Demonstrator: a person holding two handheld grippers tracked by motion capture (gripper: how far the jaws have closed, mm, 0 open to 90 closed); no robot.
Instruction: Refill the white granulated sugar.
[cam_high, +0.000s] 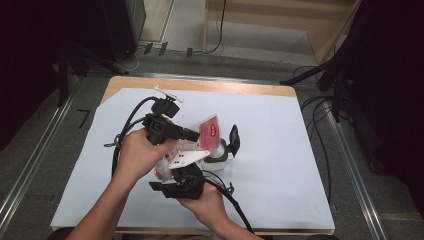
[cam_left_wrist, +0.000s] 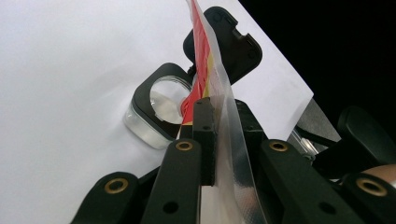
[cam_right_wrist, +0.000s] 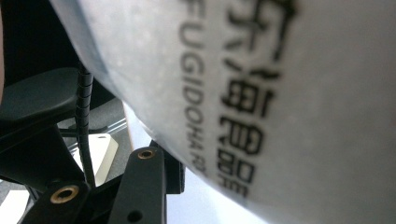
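A plastic bag (cam_high: 210, 129), red at the top and clear below, is held up between both grippers above the white-covered table (cam_high: 280, 165). My left gripper (cam_high: 196, 134) comes in from the left and is shut on the bag's thin edge (cam_left_wrist: 201, 60), with the film pinched between its jaws (cam_left_wrist: 224, 112). My right gripper (cam_high: 186, 170) reaches up from below and grips the bag's lower part. The printed bag (cam_right_wrist: 280, 93) lies against one black finger (cam_right_wrist: 144, 186) and hides the other. Under the bag stands a clear container (cam_left_wrist: 159, 105) with a black rim and its flip lid (cam_left_wrist: 229, 42) open.
The container (cam_high: 220, 155) sits near the middle of the table, its lid (cam_high: 233, 140) raised to the right. Cables trail from both grippers over the near left part of the sheet. Dark stands and cables are on the floor around the table.
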